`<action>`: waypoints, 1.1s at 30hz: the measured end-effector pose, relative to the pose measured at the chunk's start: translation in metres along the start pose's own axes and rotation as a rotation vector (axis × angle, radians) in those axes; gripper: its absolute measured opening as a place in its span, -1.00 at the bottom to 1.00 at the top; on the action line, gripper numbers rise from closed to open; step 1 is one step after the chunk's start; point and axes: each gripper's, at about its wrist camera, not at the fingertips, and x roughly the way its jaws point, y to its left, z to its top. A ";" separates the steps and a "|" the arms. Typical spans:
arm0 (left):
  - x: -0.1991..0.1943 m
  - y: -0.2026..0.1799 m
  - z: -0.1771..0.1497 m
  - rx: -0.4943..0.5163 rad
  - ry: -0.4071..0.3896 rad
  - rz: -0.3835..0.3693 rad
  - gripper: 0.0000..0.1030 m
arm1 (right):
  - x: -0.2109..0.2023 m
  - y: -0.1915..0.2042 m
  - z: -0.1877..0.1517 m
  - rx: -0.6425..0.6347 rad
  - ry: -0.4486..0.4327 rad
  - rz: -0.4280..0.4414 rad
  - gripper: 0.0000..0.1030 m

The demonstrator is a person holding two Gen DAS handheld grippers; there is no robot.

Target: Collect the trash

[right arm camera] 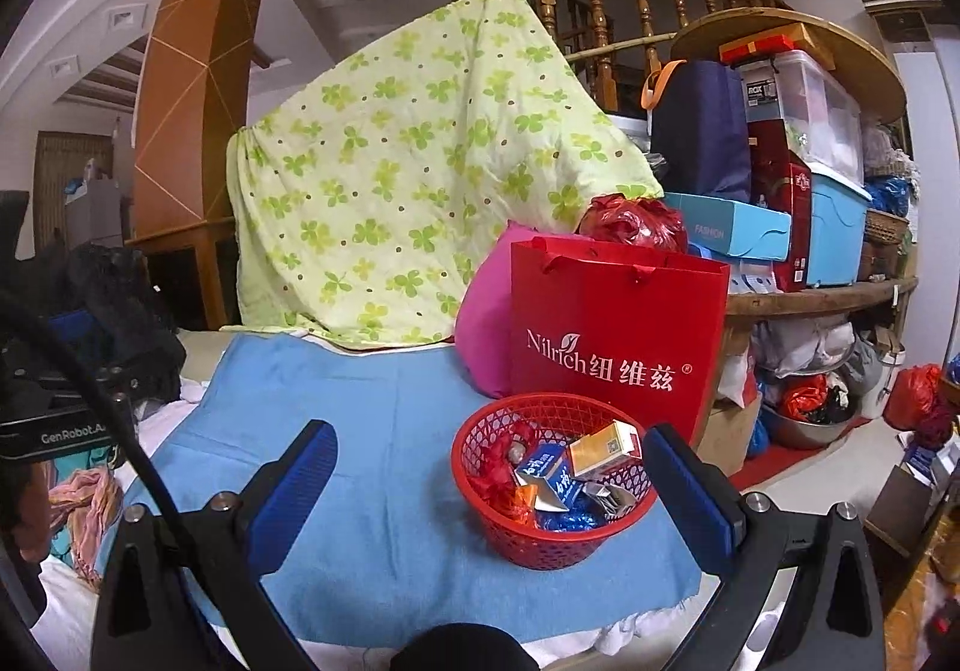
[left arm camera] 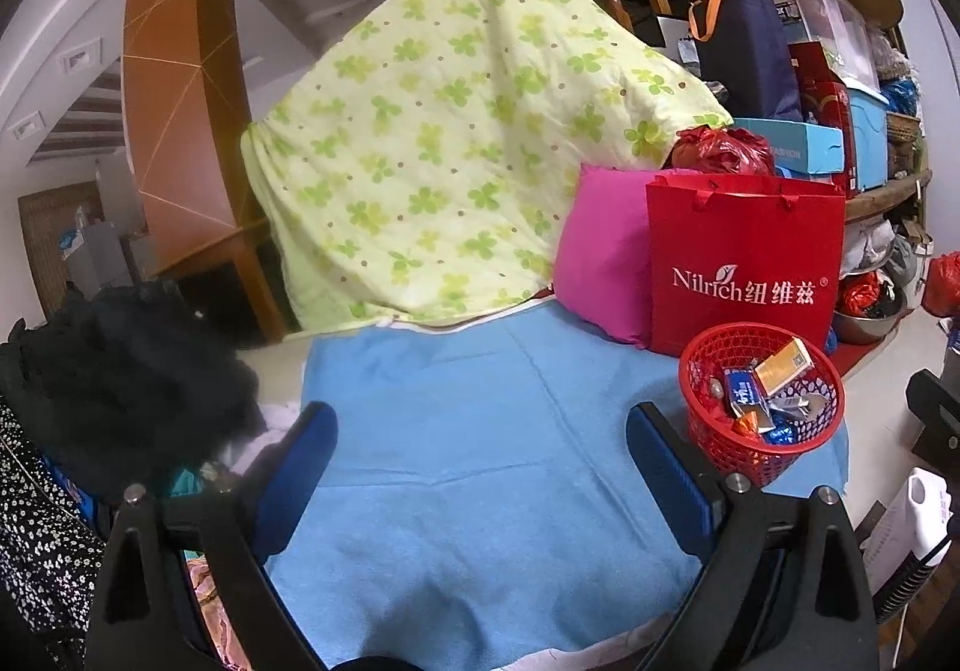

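**Right wrist view: trash basket sitting on the blue towel**

The round red plastic mesh basket sits on a soft blue terry towel, stuffed with crinkly foil wrappers and small cardboard cartons. Right behind it stands a glossy red paper gift bag, leaning next to a pink cushion. A green clover-print quilt drapes behind. The right gripper has its ribbed blue pads spread wide, holding nothing. Same deal for the left gripper: wide apart, empty, with the basket off to its right.
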 end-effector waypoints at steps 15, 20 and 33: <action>0.006 -0.004 -0.004 0.002 0.035 -0.017 0.88 | 0.006 -0.001 0.006 -0.008 0.017 -0.003 1.00; 0.010 -0.007 -0.007 0.012 0.048 -0.023 0.88 | 0.012 -0.005 0.003 0.007 0.052 -0.021 1.00; 0.009 -0.026 -0.014 0.058 0.063 -0.062 0.88 | 0.016 -0.019 -0.002 0.057 0.109 -0.077 1.00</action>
